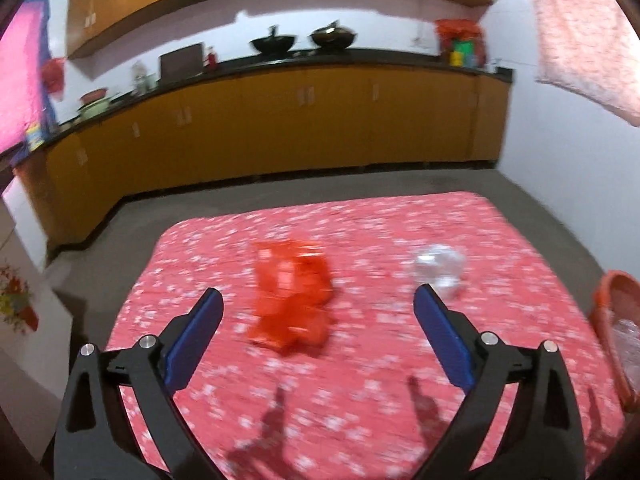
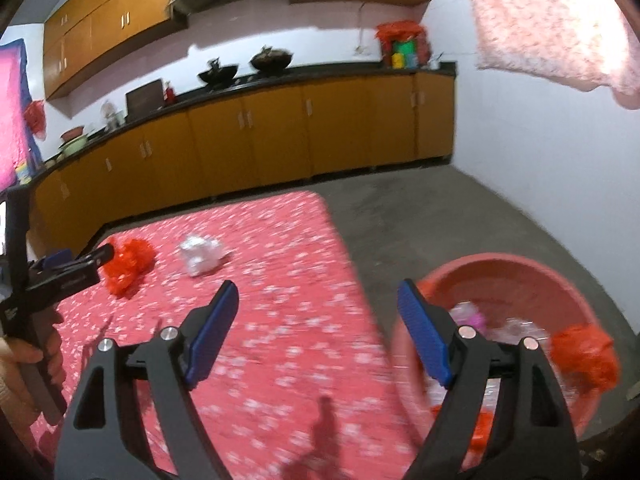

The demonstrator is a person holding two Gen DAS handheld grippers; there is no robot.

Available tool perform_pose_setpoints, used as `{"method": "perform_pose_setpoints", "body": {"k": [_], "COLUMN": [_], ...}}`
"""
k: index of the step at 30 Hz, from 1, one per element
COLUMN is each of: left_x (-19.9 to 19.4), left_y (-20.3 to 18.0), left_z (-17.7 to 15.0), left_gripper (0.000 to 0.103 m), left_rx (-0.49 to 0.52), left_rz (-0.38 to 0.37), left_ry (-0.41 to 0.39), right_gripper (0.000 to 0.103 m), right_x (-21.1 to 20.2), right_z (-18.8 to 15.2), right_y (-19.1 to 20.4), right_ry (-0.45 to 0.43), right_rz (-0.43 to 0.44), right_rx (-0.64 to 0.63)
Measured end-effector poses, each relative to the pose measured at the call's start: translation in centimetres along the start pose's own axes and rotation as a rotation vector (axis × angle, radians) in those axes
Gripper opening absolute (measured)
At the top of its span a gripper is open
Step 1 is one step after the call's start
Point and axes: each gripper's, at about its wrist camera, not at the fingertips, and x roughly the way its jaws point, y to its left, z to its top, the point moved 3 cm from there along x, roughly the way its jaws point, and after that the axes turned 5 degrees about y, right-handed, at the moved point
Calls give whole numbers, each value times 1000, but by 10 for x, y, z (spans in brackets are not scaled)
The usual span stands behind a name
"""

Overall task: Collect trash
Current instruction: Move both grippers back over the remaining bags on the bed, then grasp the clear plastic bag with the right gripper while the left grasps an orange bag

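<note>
Clearly the crumpled red bag [image 1: 291,294] looks light and soft, best pinched at its bunched middle by the left gripper [image 1: 318,302], fingers wide and empty.

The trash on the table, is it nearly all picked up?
Partly. The pink basin already holds some crumpled pieces. Nothing is in hand: the left gripper and right gripper are both open and empty. Left on the tablecloth: a red plastic bag and a clear crumpled wrapper.
</note>
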Motion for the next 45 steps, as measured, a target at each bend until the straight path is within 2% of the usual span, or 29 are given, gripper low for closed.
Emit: {"method": "perform_pose_setpoints", "body": {"k": [7, 15, 17, 19, 22, 27, 32, 35, 36, 38, 39, 41, 45], "left_x": [54, 110, 121, 127, 124, 93, 71, 64, 62, 62, 62, 56, 47], "left_y": [23, 21, 24, 29, 38, 72, 104, 107, 107, 104, 101, 100, 97], "left_z": [6, 10, 11, 11, 10, 1, -8, -7, -6, -5, -4, -5, -3], "left_gripper": [98, 97, 82, 52, 44, 43, 44, 44, 44, 44, 44, 44, 44], "left_rx": [-29, 12, -10, -36, -49, -66, -63, -56, -55, -50, -46, -38, -31], "left_rz": [28, 45, 10, -14, -31, -16, 25, 37, 39, 42, 43, 46, 33], "left_ry": [96, 203, 243, 268, 267, 216, 195, 193, 193, 191, 190, 184, 170], "right_gripper": [80, 80, 80, 80, 80, 80, 80, 79, 78, 59, 57, 42, 37], "right_x": [52, 88, 97, 105, 124, 158, 199, 211, 214, 219, 221, 218, 201], "right_z": [2, 4, 8, 12, 22, 36, 44, 42, 40, 36, 34, 33, 28], "right_y": [52, 67, 72, 80, 102, 132, 151, 156, 157, 159, 159, 158, 147], "right_ry": [88, 137, 145, 147, 161, 198, 264, 298, 308, 331, 343, 339, 332], "right_rz": [66, 81, 92, 102, 123, 142, 93, 76, 70, 66, 65, 68, 87], "right_rx": [-47, -79, -79, -92, -130, -152, -155, -157, -159, -165, -167, -156, -139]}}
